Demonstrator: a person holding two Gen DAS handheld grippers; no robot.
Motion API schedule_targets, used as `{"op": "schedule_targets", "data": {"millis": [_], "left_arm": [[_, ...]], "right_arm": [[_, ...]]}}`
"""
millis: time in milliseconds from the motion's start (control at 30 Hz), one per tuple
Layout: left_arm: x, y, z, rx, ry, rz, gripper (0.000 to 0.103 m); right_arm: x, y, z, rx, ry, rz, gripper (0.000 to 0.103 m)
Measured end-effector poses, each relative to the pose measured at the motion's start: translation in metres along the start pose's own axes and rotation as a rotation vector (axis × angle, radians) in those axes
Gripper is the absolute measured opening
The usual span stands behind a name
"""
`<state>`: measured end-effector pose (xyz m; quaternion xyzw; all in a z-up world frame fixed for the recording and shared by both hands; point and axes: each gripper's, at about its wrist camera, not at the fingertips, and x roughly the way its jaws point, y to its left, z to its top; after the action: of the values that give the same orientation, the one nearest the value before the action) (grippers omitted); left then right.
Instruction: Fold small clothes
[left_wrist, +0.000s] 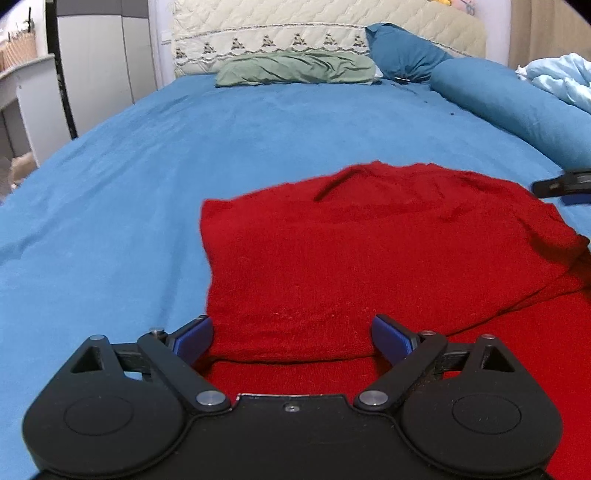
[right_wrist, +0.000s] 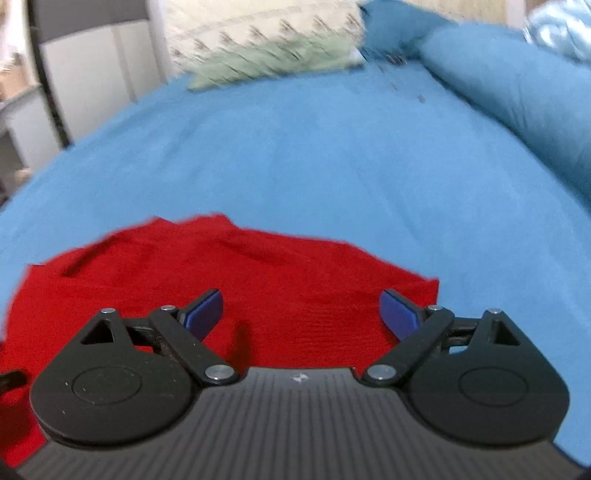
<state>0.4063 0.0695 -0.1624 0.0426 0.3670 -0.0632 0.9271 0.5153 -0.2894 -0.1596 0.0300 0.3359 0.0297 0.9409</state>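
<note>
A red knitted garment (left_wrist: 369, 258) lies on the blue bed sheet (left_wrist: 147, 166), folded over itself, with a folded edge running across just in front of my left gripper. My left gripper (left_wrist: 291, 338) is open and empty, low over the garment's near left part. The garment also shows in the right wrist view (right_wrist: 258, 288). My right gripper (right_wrist: 301, 314) is open and empty above the garment's right part; that view is blurred. The right gripper's tip shows in the left wrist view (left_wrist: 565, 188) at the garment's far right edge.
A green pillow (left_wrist: 295, 68) and a dark blue pillow (left_wrist: 402, 51) lie at the headboard. A blue bolster (left_wrist: 517, 107) and a pale blue quilt (left_wrist: 561, 79) lie on the right. A white wardrobe (left_wrist: 99, 62) stands left of the bed.
</note>
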Motion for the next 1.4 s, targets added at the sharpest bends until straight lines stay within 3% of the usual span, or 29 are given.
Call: {"op": "schedule_targets", "data": {"millis": [167,400,600,733,900,1133,1267,1400], "left_arm": [[-0.058,-0.007,0.017,0.002,-0.031,0.035,0.096],[-0.182,-0.009,0.032,-0.075,-0.081,0.028,0.101],[-0.280,-0.013,0.007,-0.085,-0.126,-0.002,0.103],[-0.306,-0.014,-0.027,-0.087,-0.080,-0.009,0.103],[-0.312,-0.012,-0.085,-0.111,-0.009,-0.010,0.103],[-0.290,-0.001,-0.163,-0.209,0.042,-0.012,0.103],[-0.270,0.002,-0.194,-0.237,0.089,0.001,0.092],[-0.259,0.002,-0.210,-0.236,0.101,0.019,0.087]], "right_arm": [[-0.110,0.008,0.003,-0.083,-0.122,0.036,0.103],[-0.281,0.012,0.008,-0.084,-0.177,0.103,0.103],[-0.398,0.015,-0.021,-0.090,-0.158,0.120,0.103],[-0.451,0.017,-0.069,-0.116,-0.127,0.103,0.103],[-0.459,0.016,-0.137,-0.076,-0.074,0.078,0.103],[-0.414,0.006,-0.233,0.038,0.040,0.025,0.103],[-0.389,0.002,-0.271,0.065,0.066,-0.023,0.103],[-0.369,0.003,-0.294,0.083,0.097,-0.073,0.096]]}}
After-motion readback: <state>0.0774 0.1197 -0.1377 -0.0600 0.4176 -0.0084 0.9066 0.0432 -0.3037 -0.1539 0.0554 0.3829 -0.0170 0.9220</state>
